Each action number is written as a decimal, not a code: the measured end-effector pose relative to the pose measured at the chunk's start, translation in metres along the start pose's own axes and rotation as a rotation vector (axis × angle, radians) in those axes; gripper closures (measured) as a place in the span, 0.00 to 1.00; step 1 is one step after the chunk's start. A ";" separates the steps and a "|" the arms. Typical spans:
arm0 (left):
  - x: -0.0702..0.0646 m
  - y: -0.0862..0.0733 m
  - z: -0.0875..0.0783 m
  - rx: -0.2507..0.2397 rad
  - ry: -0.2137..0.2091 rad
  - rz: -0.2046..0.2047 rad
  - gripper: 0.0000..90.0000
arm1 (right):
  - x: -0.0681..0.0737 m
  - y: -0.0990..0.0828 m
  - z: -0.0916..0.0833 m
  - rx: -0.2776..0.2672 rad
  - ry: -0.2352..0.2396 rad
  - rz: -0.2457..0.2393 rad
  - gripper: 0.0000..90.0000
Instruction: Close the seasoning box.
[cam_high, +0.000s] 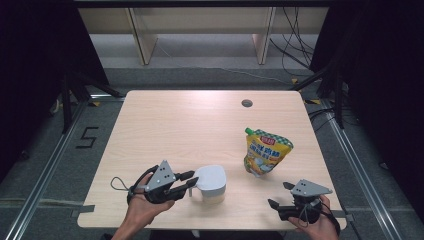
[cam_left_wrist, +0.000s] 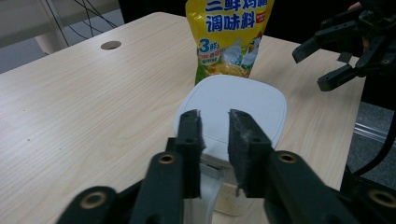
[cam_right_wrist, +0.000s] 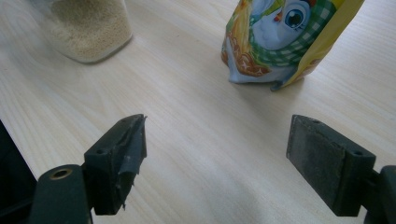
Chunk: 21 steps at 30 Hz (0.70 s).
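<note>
Left hand-held gripper (cam_high: 189, 181) stands at the near-left of the worktop (cam_high: 175, 120) with its jaws narrowly parted over the lid tab of the jar (cam_high: 211, 184), pads apparently not pressing on it; the right hand-held gripper (cam_high: 280, 195) rests at the near-right, jaws wide and empty, facing the pouch (cam_high: 264, 152). Risk, as judged: a pull on the tab with the jar unsteadied could tip it and spill the contents, or the narrow jaws could slip off the smooth edge. Jar is clear-walled, holds pale granules, and carries a white rounded-square lid, upright just left of the yellow pouch.
</note>
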<state>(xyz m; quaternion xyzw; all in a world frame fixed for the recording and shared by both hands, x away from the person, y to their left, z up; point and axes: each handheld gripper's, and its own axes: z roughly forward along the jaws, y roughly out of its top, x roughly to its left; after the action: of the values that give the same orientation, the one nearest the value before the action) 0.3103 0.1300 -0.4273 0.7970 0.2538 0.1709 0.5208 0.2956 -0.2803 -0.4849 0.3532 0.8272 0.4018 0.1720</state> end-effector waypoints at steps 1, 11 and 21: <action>0.001 -0.001 -0.002 0.004 -0.001 -0.004 0.72 | 0.000 0.000 0.000 0.000 0.001 -0.001 0.23; 0.015 -0.016 -0.009 0.017 0.042 -0.087 0.39 | 0.000 0.000 0.000 -0.002 -0.012 0.009 0.23; 0.016 -0.031 -0.019 0.045 0.027 -0.106 0.33 | -0.003 -0.002 0.001 0.012 0.003 0.038 0.23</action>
<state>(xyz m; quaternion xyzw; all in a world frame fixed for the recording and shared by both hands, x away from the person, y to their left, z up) 0.3062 0.1632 -0.4480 0.7914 0.3065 0.1481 0.5077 0.2971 -0.2824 -0.4878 0.3692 0.8230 0.4005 0.1607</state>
